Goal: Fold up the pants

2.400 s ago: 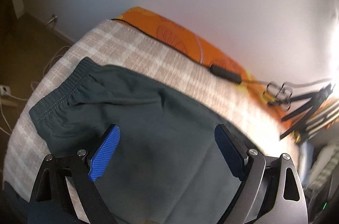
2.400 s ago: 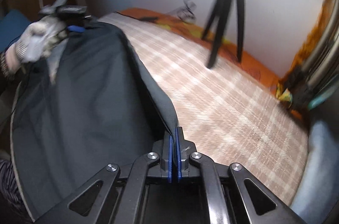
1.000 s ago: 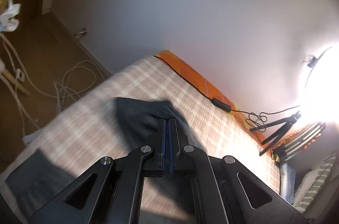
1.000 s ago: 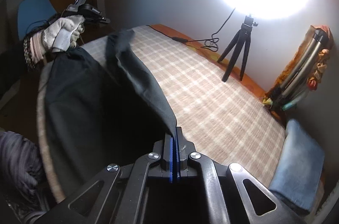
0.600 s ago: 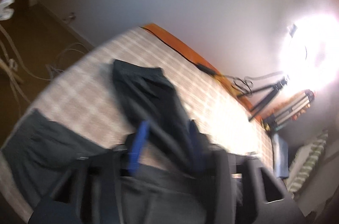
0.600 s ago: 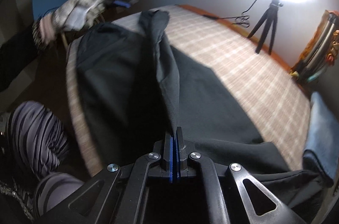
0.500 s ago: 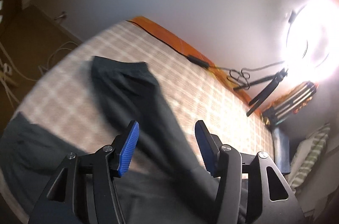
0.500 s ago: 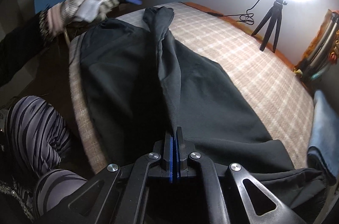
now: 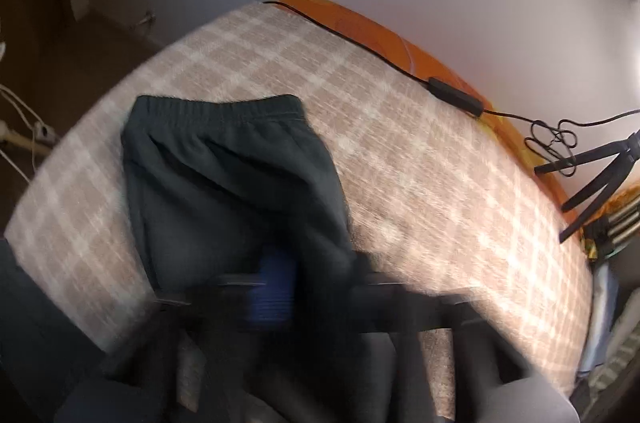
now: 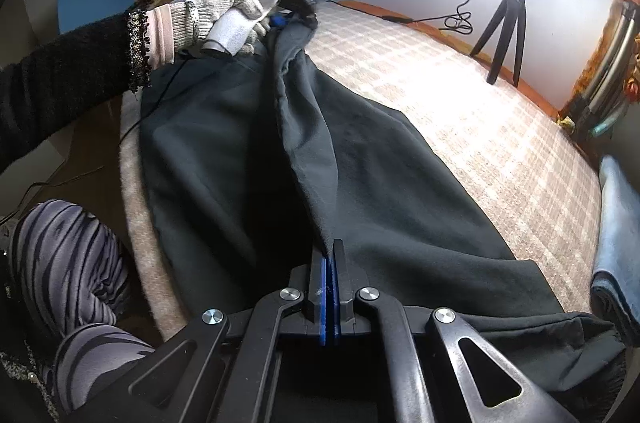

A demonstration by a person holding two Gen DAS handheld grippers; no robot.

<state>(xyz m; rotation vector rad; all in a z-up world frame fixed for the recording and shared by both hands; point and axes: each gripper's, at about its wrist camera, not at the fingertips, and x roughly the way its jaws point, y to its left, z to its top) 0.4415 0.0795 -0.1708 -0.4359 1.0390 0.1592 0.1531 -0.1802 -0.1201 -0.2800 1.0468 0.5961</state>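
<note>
Dark grey pants [image 9: 224,175] lie on the plaid bed cover [image 9: 420,163], the elastic waistband at the far end. My left gripper [image 9: 280,263] is motion-blurred at the bottom of its own view, its jaws closing together on pants fabric. In the right wrist view a gloved hand [image 10: 228,15] holds the left gripper [image 10: 286,17] at the far end of a raised ridge of the pants [image 10: 380,163]. My right gripper [image 10: 329,255] is shut on the near end of that ridge, and the cloth runs taut between the two grippers.
A tripod [image 10: 508,23] with a bright ring light stands on the far side of the bed, its cable [image 9: 452,93] along the orange edge. Folded blue jeans [image 10: 616,223] lie at the right. The person's striped leg [image 10: 68,263] is at the bed's left edge.
The left gripper opened and let the waistband end drop onto the bed, then came down and shut on the pants again. The right gripper sank a little, still gripping the cloth.
</note>
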